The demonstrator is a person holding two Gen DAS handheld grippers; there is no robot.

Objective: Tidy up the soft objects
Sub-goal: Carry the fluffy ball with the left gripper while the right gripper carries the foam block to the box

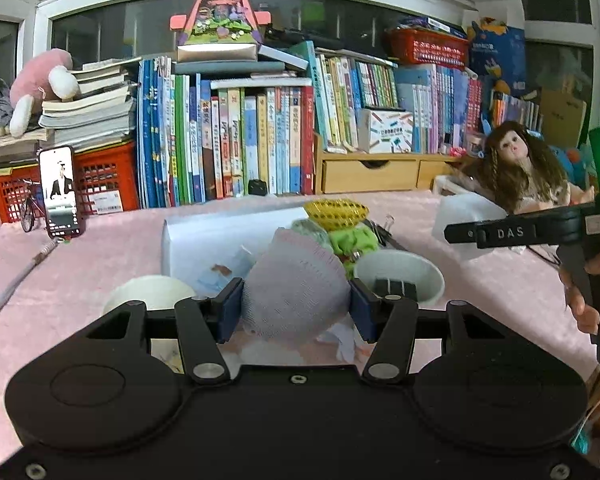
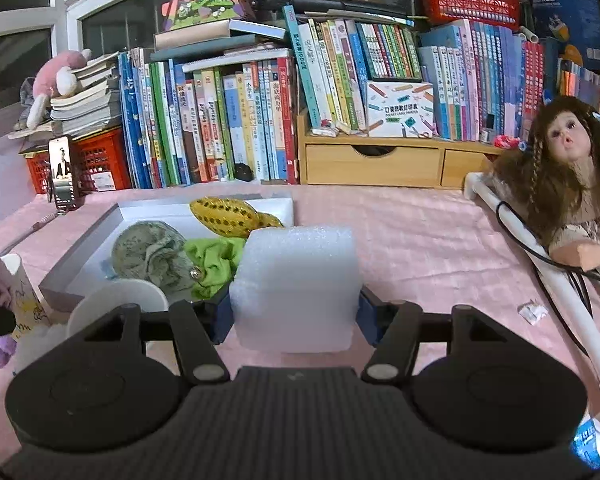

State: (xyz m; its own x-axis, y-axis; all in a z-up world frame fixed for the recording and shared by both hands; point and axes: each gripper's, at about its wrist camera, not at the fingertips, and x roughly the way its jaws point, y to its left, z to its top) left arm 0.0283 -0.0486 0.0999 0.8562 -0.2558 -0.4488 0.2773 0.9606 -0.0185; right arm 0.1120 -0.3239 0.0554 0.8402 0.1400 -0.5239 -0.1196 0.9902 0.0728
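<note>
Pale lilac knitted cloth bundle [image 1: 296, 284] sitting clamped between blue pads of left gripper [image 1: 296, 308], jaws clenching on it, raised above pink velvety tablecloth [image 1: 80, 272]. White foam block [image 2: 296, 284] sitting gripped between blue pads of right gripper [image 2: 296, 316], jaws squeezing both its sides, hanging over same cloth. Lying in shallow white cardboard tray [image 2: 140, 210]: yellow sequinned pouch [image 2: 230, 216], grey-green crumpled fabric [image 2: 150, 254], lime green cloth [image 2: 212, 258]. Standing just beside tray: white paper cup [image 2: 116, 300], second patterned paper cup [image 2: 20, 292] at left. Leaning at right on white tubing [image 2: 540, 264]: long-haired brown doll [image 2: 560, 184]. Showing at right edge of left view: hand [image 1: 592, 280] gripping right tool's handle.
</note>
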